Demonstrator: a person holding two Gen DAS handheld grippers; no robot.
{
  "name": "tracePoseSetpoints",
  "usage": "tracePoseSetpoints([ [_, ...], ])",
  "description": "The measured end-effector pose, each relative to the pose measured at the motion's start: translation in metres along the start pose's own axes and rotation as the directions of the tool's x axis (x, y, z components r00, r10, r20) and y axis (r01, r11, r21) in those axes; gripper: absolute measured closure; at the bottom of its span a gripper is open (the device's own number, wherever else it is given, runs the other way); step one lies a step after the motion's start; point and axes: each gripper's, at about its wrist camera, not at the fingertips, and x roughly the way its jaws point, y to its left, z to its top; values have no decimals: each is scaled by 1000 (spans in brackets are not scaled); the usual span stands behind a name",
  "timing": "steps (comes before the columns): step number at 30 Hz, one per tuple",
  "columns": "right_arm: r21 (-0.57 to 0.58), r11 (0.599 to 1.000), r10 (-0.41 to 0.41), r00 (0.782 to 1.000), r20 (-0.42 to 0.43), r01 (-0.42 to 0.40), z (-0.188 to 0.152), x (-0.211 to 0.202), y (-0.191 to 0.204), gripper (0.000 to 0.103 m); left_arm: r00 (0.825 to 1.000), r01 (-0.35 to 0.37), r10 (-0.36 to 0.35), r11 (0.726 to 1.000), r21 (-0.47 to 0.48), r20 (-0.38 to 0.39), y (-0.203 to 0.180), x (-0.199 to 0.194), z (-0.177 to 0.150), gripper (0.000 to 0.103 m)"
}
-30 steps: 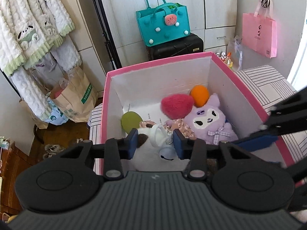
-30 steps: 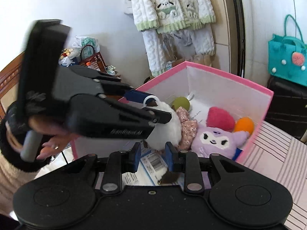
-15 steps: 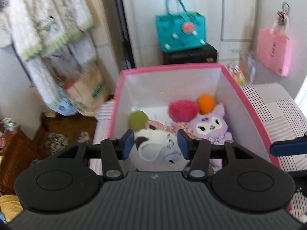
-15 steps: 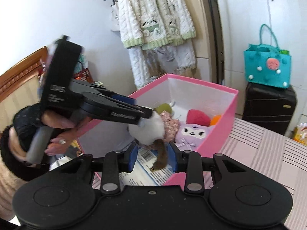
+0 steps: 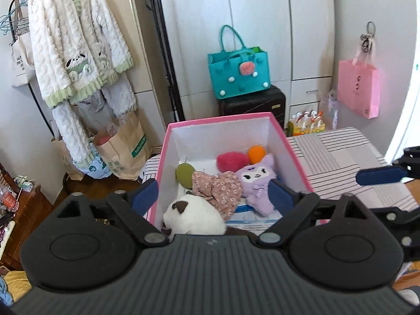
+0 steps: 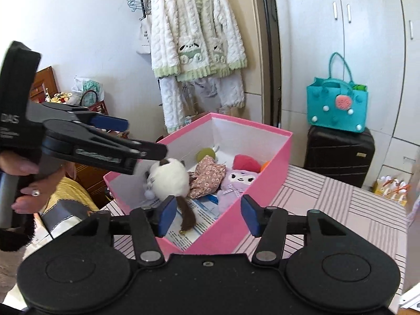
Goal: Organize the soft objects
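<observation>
White plush dropped into the pink box

Striped bedding [image 5: 328,155] carries one pink box [image 5: 220,119], placed where both hands reach it. Left gripper [image 5: 214,195] and right gripper [image 6: 206,214] have just been opening; both stand open and empty, apparently to release the white plush [image 6: 170,179], now lying inside near the front wall. I count six soft things: white plush, floral one [image 5: 220,190], purple doll [image 5: 258,183], green, red and orange balls

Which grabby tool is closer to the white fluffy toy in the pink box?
Left. The left tool hangs open just above the white fluffy toy, its tips almost at the toy's head. The right tool is open too, lower and further back, outside the pink box.
</observation>
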Motion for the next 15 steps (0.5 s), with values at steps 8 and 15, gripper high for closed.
tracePoseSetpoints([
  [8, 27, 999, -32, 999, 24, 31, -2, -30, 0, 34, 1000, -12, 11, 999, 41, 29, -12, -37, 0, 0],
  [15, 26, 994, -104, 994, 35, 103, -6, -60, 5, 21, 999, 5, -7, 999, 38, 34, -19, -63, -7, 0],
])
